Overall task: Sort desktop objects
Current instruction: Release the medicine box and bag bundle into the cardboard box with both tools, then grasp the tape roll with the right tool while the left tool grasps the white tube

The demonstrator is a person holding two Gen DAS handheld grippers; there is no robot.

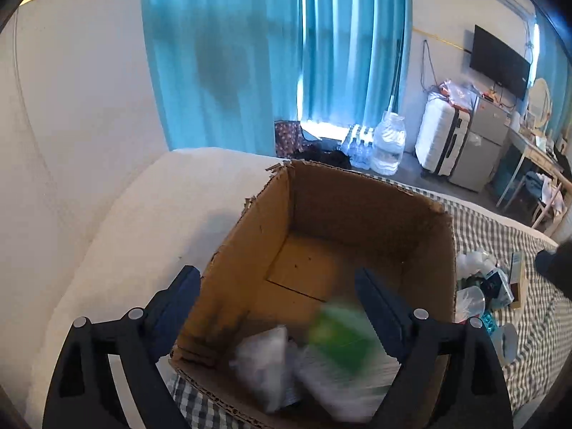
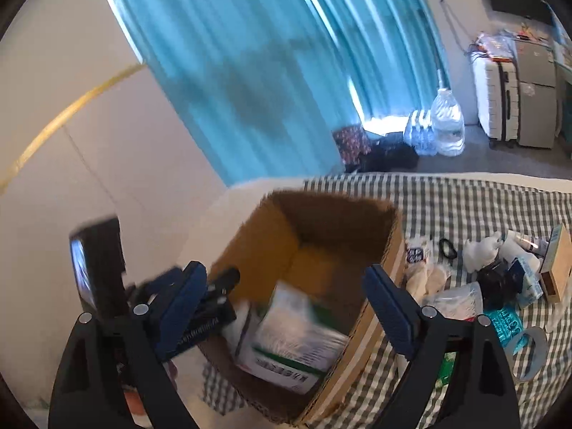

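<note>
Both grippers, left and right, hang over the open brown cardboard box with jaws spread and empty; the green-and-white packet lies inside, while unsorted clutter waits right on the checked cloth

The left gripper tilts steeply downward with its jaws spread wide and nothing pressed between the blue pads. The right gripper points downward at a shallower slant, its jaws equally wide and gripping nothing. In the right wrist view the left gripper shows just beside the right one's left finger.
</note>
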